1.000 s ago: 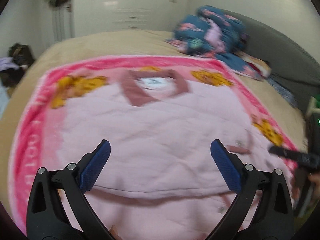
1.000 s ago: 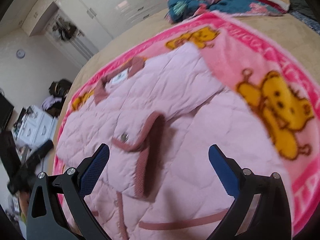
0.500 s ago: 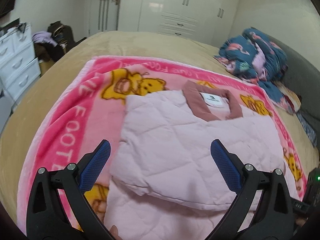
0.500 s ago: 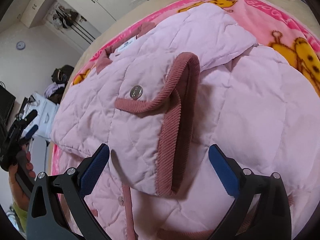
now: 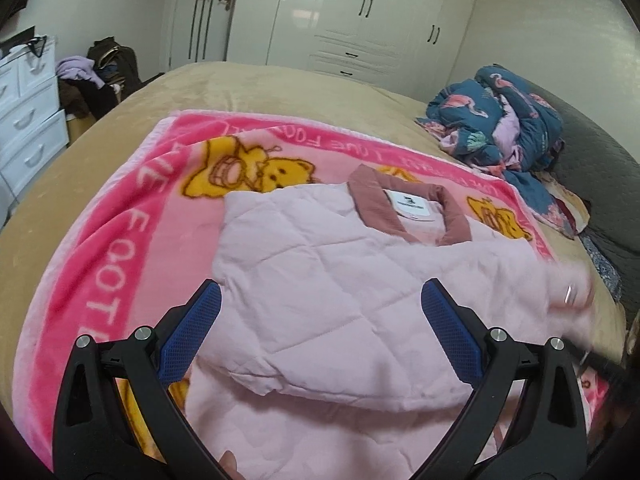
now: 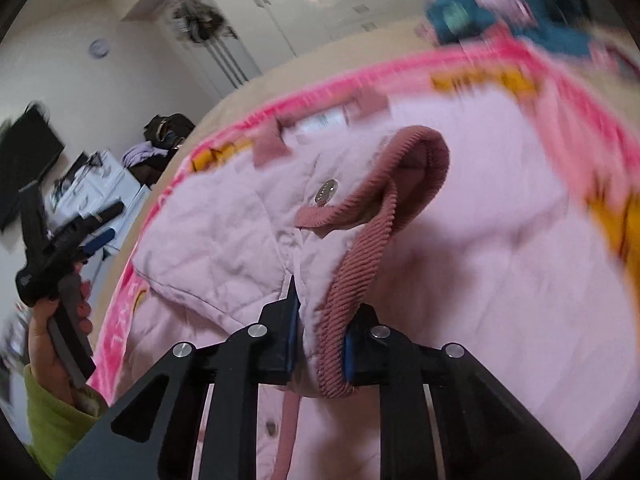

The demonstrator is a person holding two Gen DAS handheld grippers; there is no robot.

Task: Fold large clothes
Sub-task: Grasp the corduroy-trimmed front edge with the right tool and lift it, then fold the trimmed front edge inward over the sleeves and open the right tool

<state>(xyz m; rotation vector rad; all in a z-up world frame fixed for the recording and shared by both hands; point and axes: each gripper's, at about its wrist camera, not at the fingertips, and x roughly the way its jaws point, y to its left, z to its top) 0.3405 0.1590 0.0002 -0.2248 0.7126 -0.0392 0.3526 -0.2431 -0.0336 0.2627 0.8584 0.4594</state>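
Right hand-held gripper (image 6: 318, 344) just clamped on sleeve cuff (image 6: 360, 264)
Jacket (image 5: 360, 300) body lies ahead (left hand-held gripper (image 5: 320, 340) wide, empty)

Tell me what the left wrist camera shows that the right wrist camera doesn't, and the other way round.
Only the left wrist view: the left gripper open above the pink jacket, and white drawers.
Only the right wrist view: the right gripper, just closed, shut on the sleeve cuff, and a snap button.
Both: the jacket, the pink bear blanket, the wardrobe.
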